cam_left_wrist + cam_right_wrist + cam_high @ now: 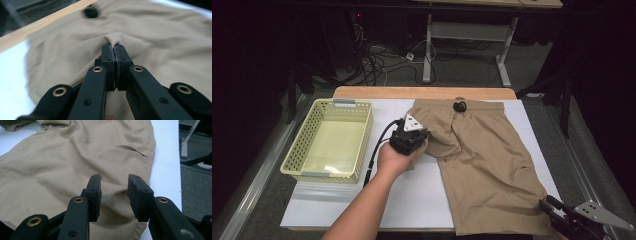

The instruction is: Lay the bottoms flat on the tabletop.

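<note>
Khaki shorts [482,155] lie spread on the white tabletop [412,195], waistband at the far side with a black drawstring knot [459,106]. My left gripper [426,136] is shut on a fold of the left leg, which is pulled up and bunched toward the middle. In the left gripper view the pads [108,53] meet on a pinch of the tan cloth [162,32] below the knot [90,12]. My right gripper [546,202] is at the near right corner. Its jaws [114,180] stand apart over the right leg's hem [75,157], with a small ridge of cloth between them.
An empty pale yellow plastic basket [294,150] stands at the table's left. A wooden strip [422,92] runs along the far edge. Beyond it are desk legs and a tangle of cables [377,62] on the floor. The right table edge [172,170] is close to the right gripper.
</note>
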{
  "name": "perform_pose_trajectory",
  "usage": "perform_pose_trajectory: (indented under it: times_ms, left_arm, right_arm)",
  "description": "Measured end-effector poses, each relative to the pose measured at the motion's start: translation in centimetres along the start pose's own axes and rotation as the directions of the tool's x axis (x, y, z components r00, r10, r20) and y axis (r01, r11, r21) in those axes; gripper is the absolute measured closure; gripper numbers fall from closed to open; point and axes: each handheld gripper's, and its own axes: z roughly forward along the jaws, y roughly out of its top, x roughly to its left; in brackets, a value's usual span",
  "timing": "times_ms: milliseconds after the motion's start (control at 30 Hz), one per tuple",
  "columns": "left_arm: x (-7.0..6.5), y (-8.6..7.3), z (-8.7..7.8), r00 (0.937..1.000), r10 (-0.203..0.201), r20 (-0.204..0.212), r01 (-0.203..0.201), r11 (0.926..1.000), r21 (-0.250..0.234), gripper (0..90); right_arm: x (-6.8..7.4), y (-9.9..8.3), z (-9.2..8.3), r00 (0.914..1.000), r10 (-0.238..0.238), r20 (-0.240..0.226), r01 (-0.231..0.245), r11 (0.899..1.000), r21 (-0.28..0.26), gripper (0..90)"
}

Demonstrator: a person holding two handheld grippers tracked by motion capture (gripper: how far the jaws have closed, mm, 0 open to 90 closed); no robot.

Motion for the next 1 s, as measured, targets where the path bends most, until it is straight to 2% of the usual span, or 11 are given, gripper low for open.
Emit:
perform_pose_trajectory:
  times_ms: [100, 167, 300, 367, 433, 567, 600, 633, 700, 900, 1000]
  left_arm:
    - [2.2, -1.1, 2.0, 0.9968, -0.047, -0.064, 0.051, 0.9962, 0.070, 86.3]
    - [3.0, -1.9, 3.3, 0.9942, -0.057, -0.092, 0.068, 0.9913, 0.113, 86.3]
    - [3.6, -3.5, 4.9, 0.9901, -0.087, -0.110, 0.102, 0.9852, 0.138, 86.0]
    - [3.6, -4.0, 5.1, 0.9892, -0.103, -0.104, 0.117, 0.9833, 0.139, 85.0]
    - [3.4, -4.1, 4.6, 0.9890, -0.122, -0.084, 0.131, 0.9859, 0.105, 80.6]
    - [2.5, -3.6, 3.2, 0.9926, -0.091, -0.081, 0.096, 0.9931, 0.067, 63.6]
    - [2.3, -3.5, 2.7, 0.9941, -0.091, -0.059, 0.094, 0.9948, 0.040, 62.1]
    - [2.1, -3.4, 2.2, 0.9955, -0.086, -0.037, 0.087, 0.9961, 0.014, 62.2]
    - [1.6, -3.2, 1.4, 0.9969, -0.072, -0.032, 0.072, 0.9974, -0.003, 62.1]
    - [0.1, -3.0, -0.7, 0.9983, -0.055, 0.020, 0.057, 0.9962, -0.066, 59.3]
    - [-0.7, -3.4, -1.8, 0.9958, -0.033, 0.085, 0.043, 0.9915, -0.123, 61.1]
  right_arm:
    - [0.1, -0.1, 0.1, 1.0000, -0.002, -0.003, 0.002, 1.000, 0.006, 64.7]
    - [0.1, -0.1, 0.3, 1.0000, -0.006, -0.005, 0.006, 1.000, 0.013, 64.7]
    - [0.1, -0.2, 0.5, 0.9999, -0.008, -0.007, 0.008, 1.000, 0.021, 64.7]
    - [0.2, -0.3, 0.5, 1.0000, -0.006, -0.007, 0.006, 1.000, 0.023, 64.7]
    - [0.2, -0.3, 0.5, 1.0000, -0.003, -0.005, 0.003, 1.000, 0.024, 64.5]
    - [0.4, -0.2, 0.3, 1.0000, -0.003, -0.004, 0.003, 1.000, 0.019, 63.3]
    - [0.5, -0.2, 0.3, 1.0000, -0.002, -0.003, 0.002, 1.000, 0.016, 62.7]
    - [0.5, -0.2, 0.3, 1.0000, 0.001, -0.004, -0.001, 1.000, 0.014, 61.8]
    - [0.7, -0.1, 0.3, 1.0000, 0.004, -0.001, -0.004, 1.000, 0.014, 59.3]
    - [1.1, 0.1, 0.2, 1.0000, 0.006, -0.001, -0.006, 1.000, 0.008, 55.7]
    - [1.1, 0.1, 0.2, 0.9999, 0.012, -0.002, -0.012, 1.000, 0.008, 55.5]
